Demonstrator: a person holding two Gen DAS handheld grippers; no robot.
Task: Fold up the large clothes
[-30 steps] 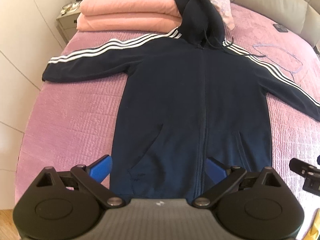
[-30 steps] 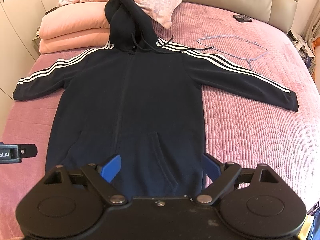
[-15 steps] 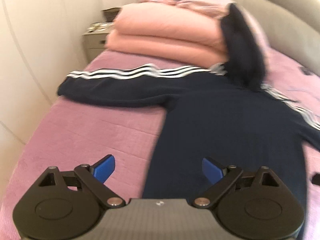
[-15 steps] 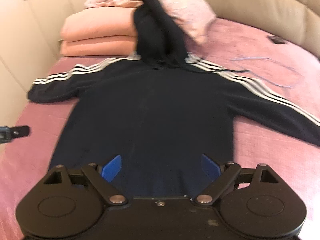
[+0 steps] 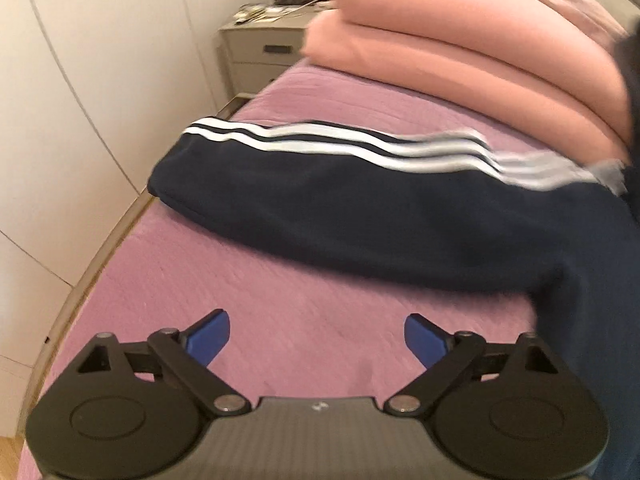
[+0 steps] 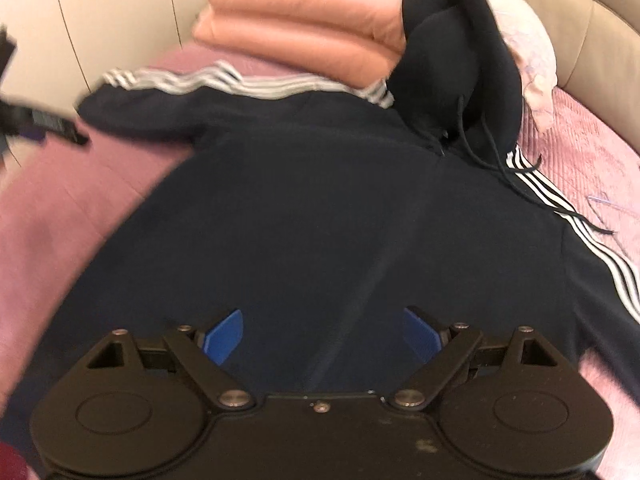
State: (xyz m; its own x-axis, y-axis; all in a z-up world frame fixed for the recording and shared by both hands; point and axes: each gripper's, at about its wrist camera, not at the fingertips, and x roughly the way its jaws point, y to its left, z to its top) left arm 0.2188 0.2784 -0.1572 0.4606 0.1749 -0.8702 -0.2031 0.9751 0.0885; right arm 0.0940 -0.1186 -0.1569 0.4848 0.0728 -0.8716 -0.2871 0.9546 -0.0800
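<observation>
A navy zip hoodie (image 6: 320, 216) with white sleeve stripes lies flat, front up, on a purple bedspread (image 5: 304, 316). Its left sleeve (image 5: 340, 196) stretches across the left wrist view, cuff near the bed's left edge. Its hood (image 6: 460, 80) rests up against the pillows. My left gripper (image 5: 316, 338) is open and empty, low over bare bedspread just short of that sleeve. My right gripper (image 6: 320, 334) is open and empty, low over the hoodie's chest. The left gripper also shows blurred at the left edge of the right wrist view (image 6: 44, 124).
Folded pink blankets (image 5: 480, 52) and a patterned pillow (image 6: 528, 44) are stacked at the head of the bed. A nightstand (image 5: 260, 48) stands by white wardrobe doors (image 5: 80, 80) on the left. A padded headboard (image 6: 592, 40) curves behind. The bed's left edge (image 5: 100, 256) is close.
Both grippers moved forward and lower toward the head of the bed. The left one swung left toward the sleeve; the right one came in over the chest. Both stayed open.
</observation>
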